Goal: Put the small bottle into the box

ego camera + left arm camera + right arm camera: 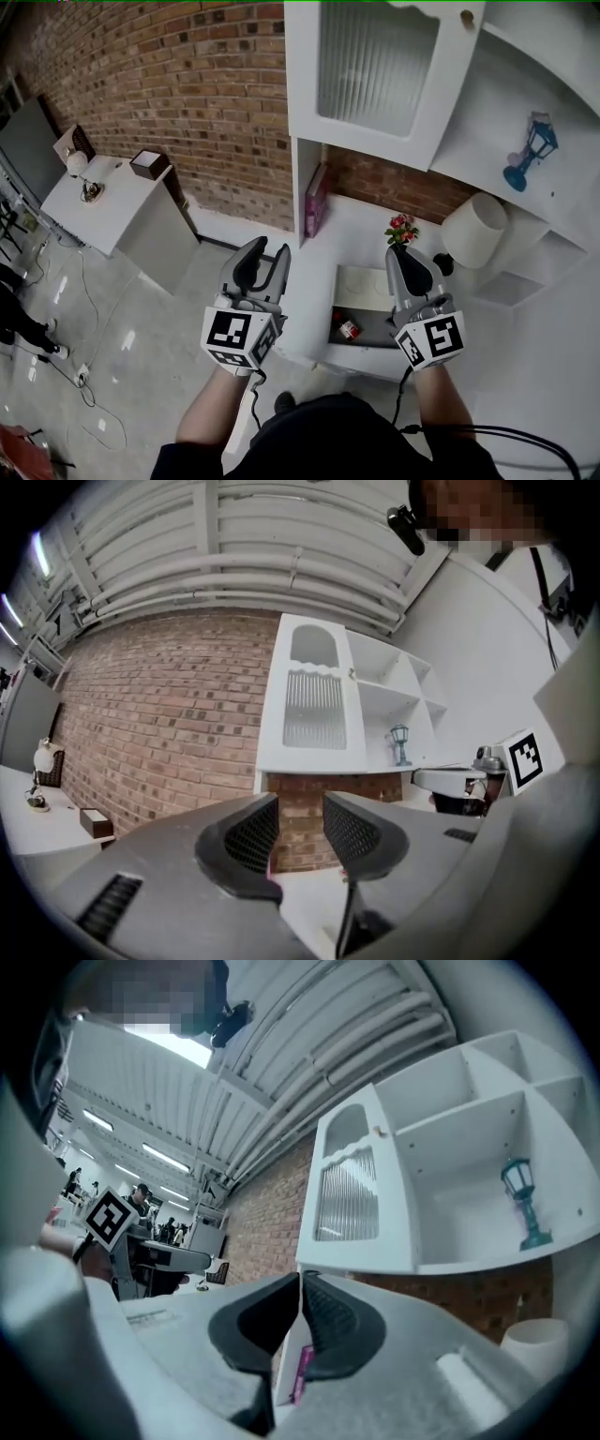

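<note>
Red brick wall backed the white cabinet. Left hand-held gripper was open and empty and right hand-held gripper was closed on nothing. Both apparently idled because the small red-and-white bottle already lay in the dark box.

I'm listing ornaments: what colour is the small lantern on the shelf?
The lantern is blue, best seen in the head view.

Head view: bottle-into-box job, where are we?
Done, probably: a small red-and-white thing, maybe the bottle, lies in the dark box on the white shelf unit. In hand: nothing; the left tool is open and empty, the right tool shut on nothing. Left: only confirming that item is the bottle.
</note>
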Available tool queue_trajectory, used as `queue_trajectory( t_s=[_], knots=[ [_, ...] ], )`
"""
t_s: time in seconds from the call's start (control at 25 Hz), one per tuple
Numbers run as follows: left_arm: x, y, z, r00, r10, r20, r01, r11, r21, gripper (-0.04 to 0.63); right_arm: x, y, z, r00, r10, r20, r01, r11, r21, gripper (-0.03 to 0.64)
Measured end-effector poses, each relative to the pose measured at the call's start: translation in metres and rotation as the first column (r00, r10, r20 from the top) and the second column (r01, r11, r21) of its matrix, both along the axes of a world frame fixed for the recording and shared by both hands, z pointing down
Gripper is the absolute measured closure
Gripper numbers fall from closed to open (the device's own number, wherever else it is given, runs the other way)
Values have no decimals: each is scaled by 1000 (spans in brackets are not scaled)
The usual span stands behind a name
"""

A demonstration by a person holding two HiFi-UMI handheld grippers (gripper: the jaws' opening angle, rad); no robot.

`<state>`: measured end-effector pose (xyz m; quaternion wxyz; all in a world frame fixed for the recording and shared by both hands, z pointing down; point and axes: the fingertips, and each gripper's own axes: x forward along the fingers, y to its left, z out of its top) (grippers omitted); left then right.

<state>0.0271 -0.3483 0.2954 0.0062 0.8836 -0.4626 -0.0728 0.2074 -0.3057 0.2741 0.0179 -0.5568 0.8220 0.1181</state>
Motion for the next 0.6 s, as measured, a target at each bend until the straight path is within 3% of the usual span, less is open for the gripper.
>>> queue_trajectory(
  t_s=[0.24, 0.6],
  knots=[
    [26, 12, -36, 998, 64, -14, -63, 994, 90, 451, 5, 20, -37, 1000, 19, -12, -18, 995, 99, 606],
    [45, 11, -29, 995, 91, -32, -89, 995, 51, 451, 23, 25, -33, 999, 50, -9, -49, 995, 91, 606]
  ],
)
